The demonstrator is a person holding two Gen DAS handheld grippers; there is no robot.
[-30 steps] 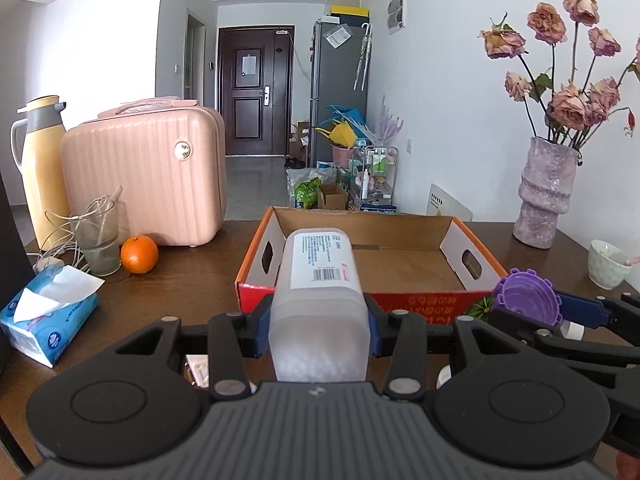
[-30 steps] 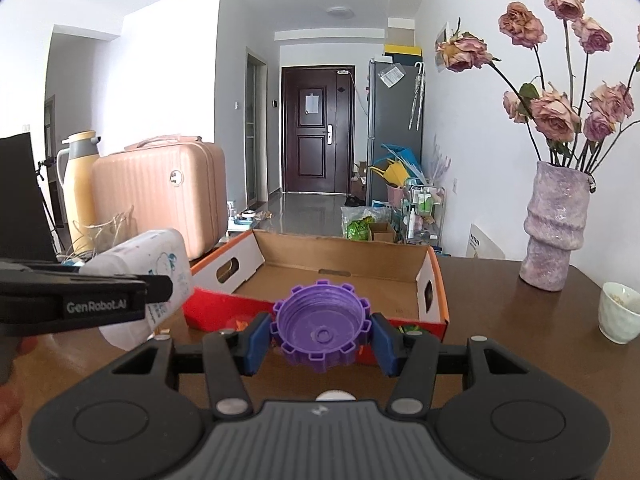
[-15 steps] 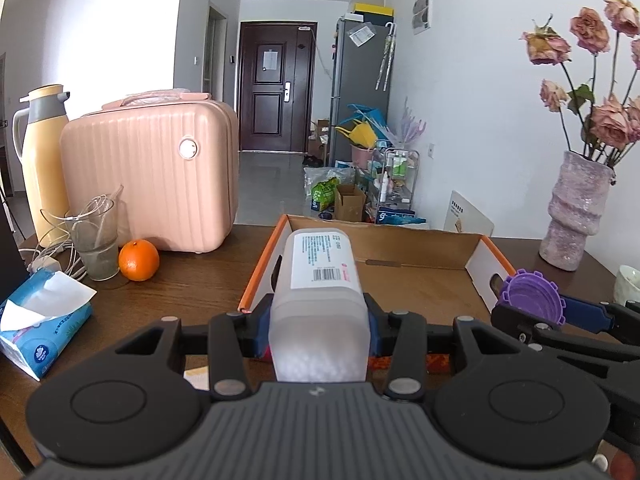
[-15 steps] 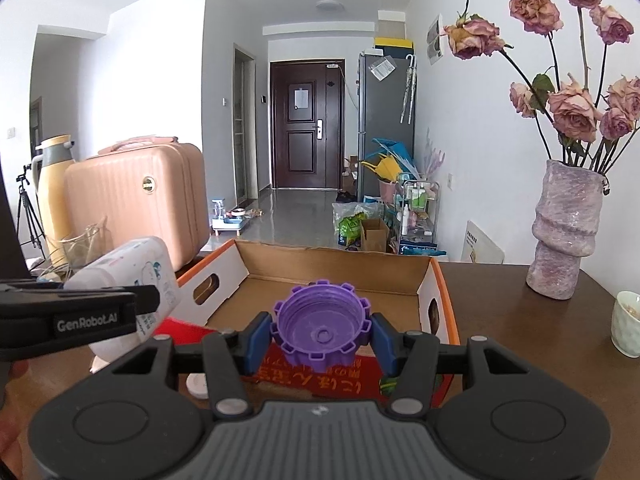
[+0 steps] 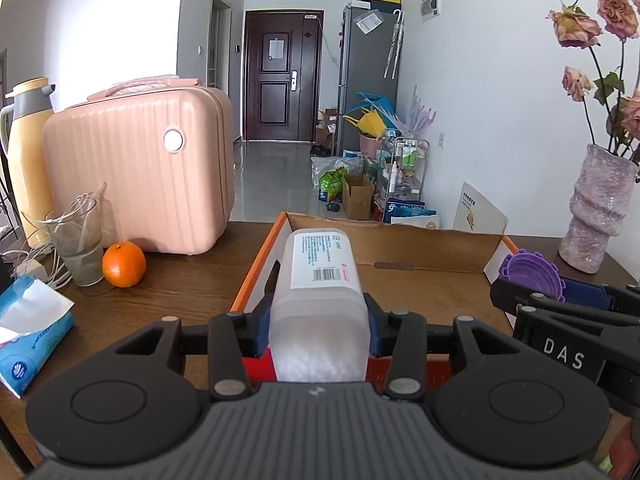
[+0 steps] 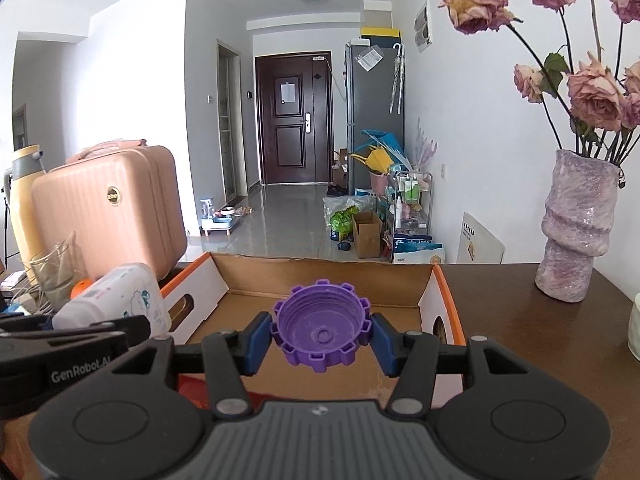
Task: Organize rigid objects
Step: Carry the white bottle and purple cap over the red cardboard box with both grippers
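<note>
My left gripper (image 5: 318, 320) is shut on a white translucent plastic bottle (image 5: 320, 280) with a barcode label, held lying along the fingers over the near left edge of an open cardboard box (image 5: 400, 240). The bottle also shows in the right wrist view (image 6: 116, 300). My right gripper (image 6: 322, 334) is shut on a purple notched lid (image 6: 322, 330), held above the box's (image 6: 320, 272) brown floor; the lid shows in the left wrist view (image 5: 528, 270) at the box's right side. The box has orange-rimmed white walls with handle holes.
On the wooden table (image 5: 180, 280) stand a pink suitcase (image 5: 140, 168), a yellow thermos (image 5: 24, 160), a glass with wires (image 5: 80, 240), an orange (image 5: 123, 265) and a tissue pack (image 5: 28, 336) at left. A purple vase of dried roses (image 6: 576, 224) stands at right.
Both grippers have risen and moved forward over the box with their loads. The box now looks lower and closer, and its floor shows beneath the lid.
</note>
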